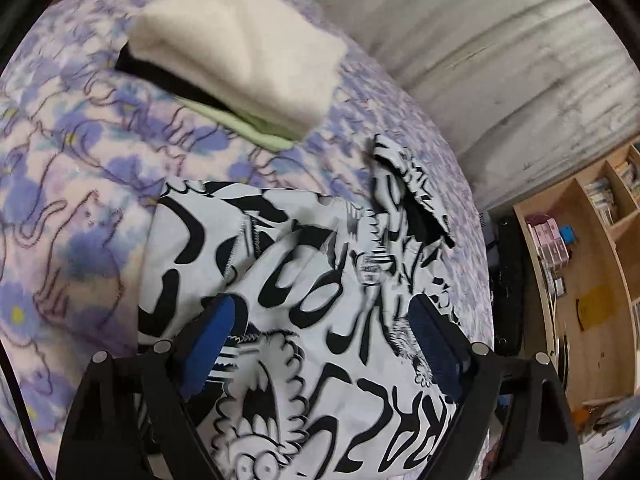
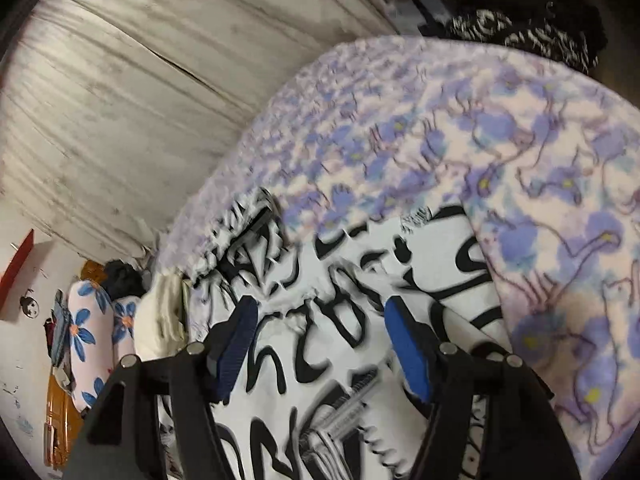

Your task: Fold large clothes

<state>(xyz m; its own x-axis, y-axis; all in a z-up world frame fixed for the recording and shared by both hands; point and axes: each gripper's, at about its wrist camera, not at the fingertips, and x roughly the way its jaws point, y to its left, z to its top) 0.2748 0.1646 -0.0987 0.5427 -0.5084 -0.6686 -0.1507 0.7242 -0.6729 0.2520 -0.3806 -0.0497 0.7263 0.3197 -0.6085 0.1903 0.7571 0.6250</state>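
Observation:
A white garment with bold black graffiti print [image 1: 304, 280] lies bunched on a bed with a purple flowered blanket [image 1: 72, 168]. My left gripper [image 1: 320, 312] hovers over it, its blue-padded jaws wide apart and holding nothing. In the right wrist view the same garment [image 2: 360, 280] spreads under my right gripper [image 2: 320, 308], which is also open and empty just above the cloth. The blanket [image 2: 520, 160] reaches past it to the right.
A stack of folded clothes, cream on top of black and green [image 1: 240, 48], sits further back on the bed. A grey curtain [image 1: 500, 60] hangs beyond. A wooden shelf [image 1: 580, 280] stands at right. Flowered pillows [image 2: 88, 332] lie at far left, dark clothes [image 2: 520, 20] at top right.

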